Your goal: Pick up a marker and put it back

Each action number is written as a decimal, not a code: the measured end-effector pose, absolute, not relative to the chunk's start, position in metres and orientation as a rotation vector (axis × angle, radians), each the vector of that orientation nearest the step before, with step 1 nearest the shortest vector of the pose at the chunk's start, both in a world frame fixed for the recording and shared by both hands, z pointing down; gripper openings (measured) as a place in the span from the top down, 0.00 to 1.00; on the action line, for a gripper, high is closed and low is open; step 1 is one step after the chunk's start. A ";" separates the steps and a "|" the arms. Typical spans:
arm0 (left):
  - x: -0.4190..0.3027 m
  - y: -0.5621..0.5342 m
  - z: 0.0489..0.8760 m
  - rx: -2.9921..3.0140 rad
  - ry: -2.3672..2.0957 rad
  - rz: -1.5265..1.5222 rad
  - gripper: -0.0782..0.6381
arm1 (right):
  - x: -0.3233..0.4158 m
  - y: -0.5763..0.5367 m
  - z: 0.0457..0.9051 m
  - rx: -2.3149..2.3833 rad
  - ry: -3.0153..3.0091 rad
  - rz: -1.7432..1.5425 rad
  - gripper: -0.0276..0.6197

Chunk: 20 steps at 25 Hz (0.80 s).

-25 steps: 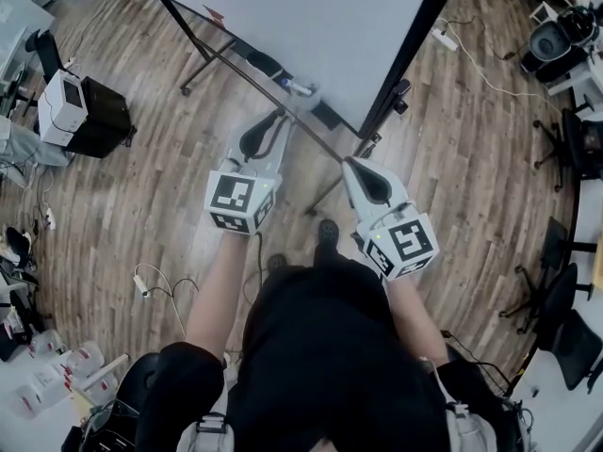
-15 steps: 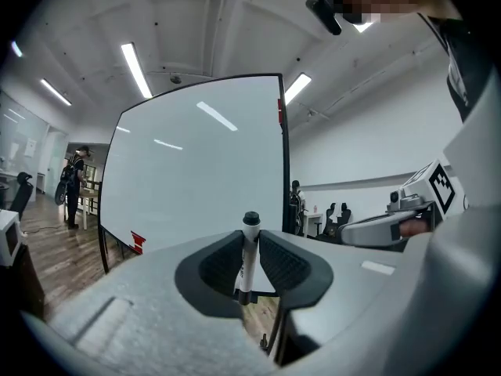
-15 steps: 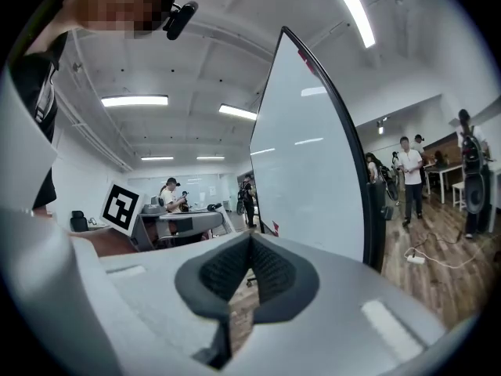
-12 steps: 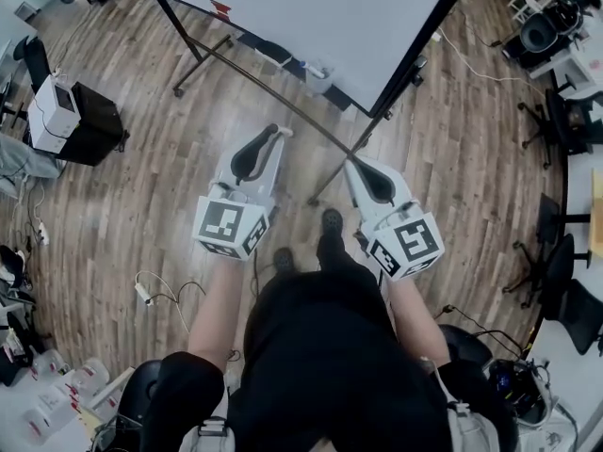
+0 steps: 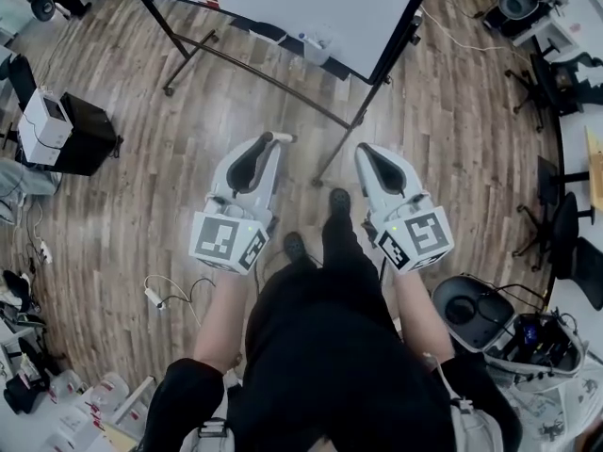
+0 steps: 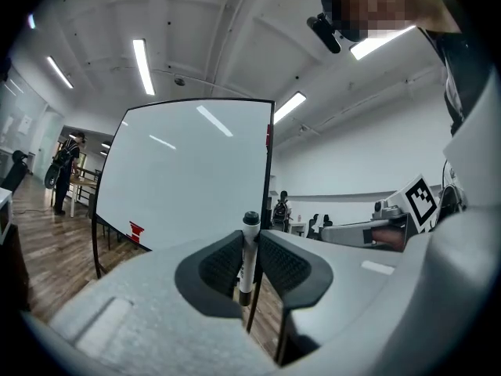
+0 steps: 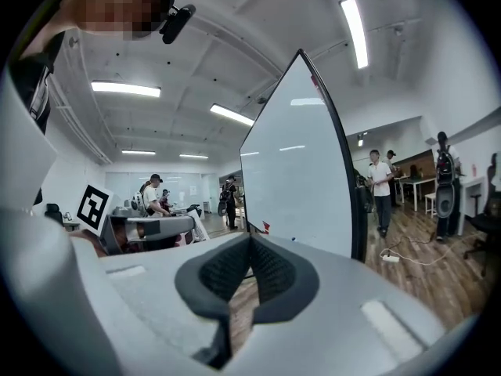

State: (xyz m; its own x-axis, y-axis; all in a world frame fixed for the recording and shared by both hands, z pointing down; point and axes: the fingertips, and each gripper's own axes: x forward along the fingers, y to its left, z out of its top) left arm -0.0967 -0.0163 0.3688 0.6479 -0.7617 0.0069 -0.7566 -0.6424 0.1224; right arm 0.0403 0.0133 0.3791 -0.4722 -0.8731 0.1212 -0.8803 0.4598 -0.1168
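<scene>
A white marker (image 6: pixel 248 251) with a black cap stands upright between the dark pads of my left gripper (image 6: pixel 249 243), which is shut on it. In the head view its pale end (image 5: pixel 282 137) pokes out at the tip of the left gripper (image 5: pixel 268 142). The whiteboard (image 5: pixel 283 3) stands ahead on a black frame, and its tray (image 5: pixel 316 43) holds small items. My right gripper (image 7: pixel 250 245) is shut with its pads together and nothing between them; it hangs at the right (image 5: pixel 366 151), level with the left one. Both are well short of the board.
The board's stand legs (image 5: pixel 254 69) cross the wooden floor ahead. A white box on a black case (image 5: pixel 57 125) sits at the left, office chairs (image 5: pixel 561 243) at the right, a round bin (image 5: pixel 466 309) near my right side. Cables (image 5: pixel 160 295) lie on the floor. People stand in the background.
Both grippers have drawn back from the whiteboard tray towards my body, the marker still in the left one. The board now sits higher and farther off in the head view.
</scene>
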 end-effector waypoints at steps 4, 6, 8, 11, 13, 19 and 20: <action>-0.103 0.002 0.373 2.746 -1.245 -0.056 0.79 | 0.033 0.027 0.380 1.615 -2.642 0.261 0.96; -0.107 0.007 0.372 2.736 -1.246 -0.065 0.79 | 0.030 0.033 0.380 1.613 -2.643 0.267 0.96; -0.110 0.011 0.368 2.725 -1.247 -0.084 0.79 | 0.027 0.037 0.377 1.614 -2.648 0.266 0.96; -0.110 0.015 0.362 2.720 -1.237 -0.099 0.79 | 0.026 0.043 0.369 1.627 -2.651 0.247 0.96; -0.108 0.018 0.362 2.722 -1.226 -0.101 0.79 | 0.027 0.048 0.369 1.635 -2.648 0.239 0.96; -0.105 0.026 0.362 2.732 -1.198 -0.115 0.79 | 0.022 0.059 0.374 1.650 -2.637 0.206 0.96; -0.105 0.025 0.362 2.734 -1.191 -0.118 0.79 | 0.021 0.060 0.374 1.652 -2.630 0.190 0.96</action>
